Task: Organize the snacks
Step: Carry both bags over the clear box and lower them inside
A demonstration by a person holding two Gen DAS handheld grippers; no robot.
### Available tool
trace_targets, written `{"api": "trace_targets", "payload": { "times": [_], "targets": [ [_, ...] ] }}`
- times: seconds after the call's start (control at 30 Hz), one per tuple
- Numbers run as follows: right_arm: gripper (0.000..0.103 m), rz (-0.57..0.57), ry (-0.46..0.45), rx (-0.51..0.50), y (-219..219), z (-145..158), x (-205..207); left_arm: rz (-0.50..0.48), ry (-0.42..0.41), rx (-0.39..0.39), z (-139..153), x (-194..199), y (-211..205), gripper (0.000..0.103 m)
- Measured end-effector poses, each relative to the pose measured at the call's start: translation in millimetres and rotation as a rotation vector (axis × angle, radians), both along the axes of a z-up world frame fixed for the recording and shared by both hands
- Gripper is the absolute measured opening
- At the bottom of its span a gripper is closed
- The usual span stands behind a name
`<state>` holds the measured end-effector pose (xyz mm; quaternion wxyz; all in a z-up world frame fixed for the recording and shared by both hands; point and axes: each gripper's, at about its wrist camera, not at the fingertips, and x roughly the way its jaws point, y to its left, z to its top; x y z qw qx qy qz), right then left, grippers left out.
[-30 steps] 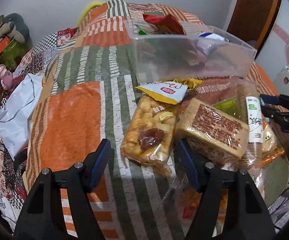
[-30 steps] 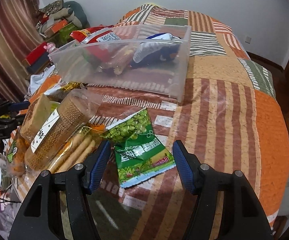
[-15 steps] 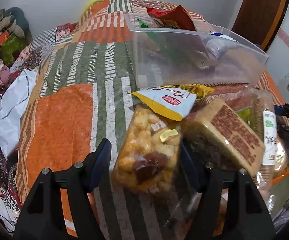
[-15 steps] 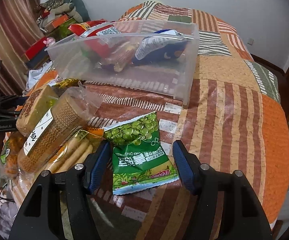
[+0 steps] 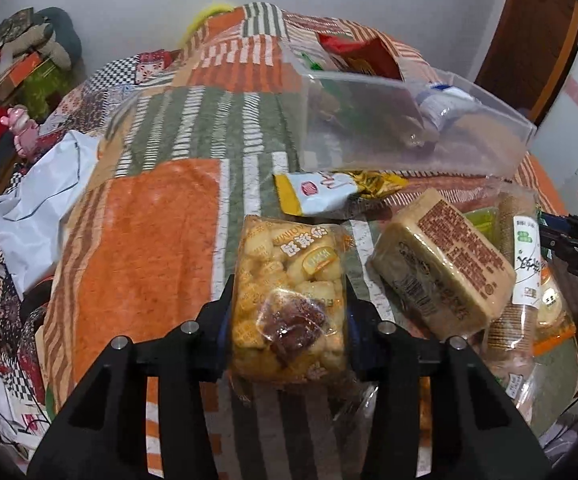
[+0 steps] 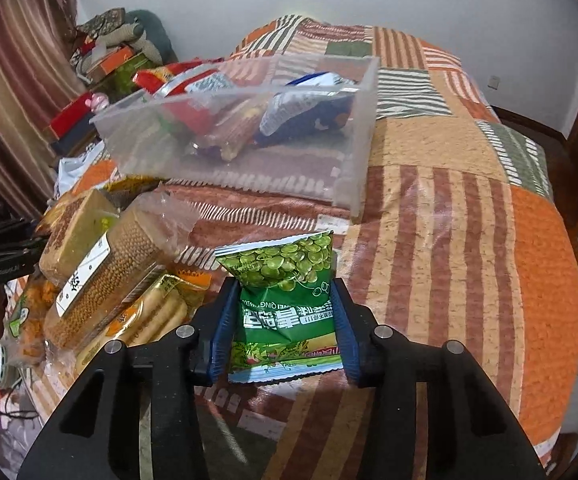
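From the left wrist, the left gripper [image 5: 289, 320] has its jaws pressed in on both sides of a clear bag of puffed snacks [image 5: 289, 300], which stands between the blue pads above the patchwork bedspread [image 5: 149, 240]. Just right of it lies a tan wrapped block [image 5: 445, 260], with a tube of round crackers [image 5: 517, 272] against its far side. A white-and-yellow packet [image 5: 317, 196] rests beyond the bag, near the front wall of the clear plastic bin [image 5: 409, 148], which already holds a red packet [image 5: 361, 56]. From the right wrist, the right gripper [image 6: 285, 320] has its jaws closed onto a green pea packet [image 6: 289, 296], pinching its sides. To the left lie the cracker tube [image 6: 105, 272] and a pack of stick biscuits [image 6: 149, 320]; the bin [image 6: 341, 172] sits farther up the bed, holding a blue-and-white bag [image 6: 313, 112].
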<state>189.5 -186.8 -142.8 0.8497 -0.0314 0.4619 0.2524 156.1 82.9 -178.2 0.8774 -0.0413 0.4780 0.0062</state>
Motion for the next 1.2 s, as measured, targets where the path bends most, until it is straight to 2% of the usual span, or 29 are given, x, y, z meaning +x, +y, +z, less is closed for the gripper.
{"api": "trace_targets", "payload": {
  "times": [0.2, 0.63, 0.97, 1.1, 1.2],
  "targets": [
    [0.041, -0.043, -0.036, 0.018, -11, 12, -3, 0.006, -0.054, 0.052, 20, -4, 1, 0.045],
    [0.041, -0.07, -0.137, 0.081, -16, 53, 7, -0.006, -0.134, 0.052, 63, 19, -8, 0.045],
    [0.041, -0.064, -0.182, 0.112, -4, 68, 21, -0.057, -0.156, 0.029, 83, 49, -24, 0.045],
    [0.041, -0.06, -0.202, 0.12, 0, 75, 29, -0.091, -0.184, 0.055, 94, 59, -40, 0.045],
    [0.041, -0.055, -0.215, 0.12, 5, 79, 37, -0.119, -0.191, 0.047, 102, 68, -51, 0.045]
  ]
}}
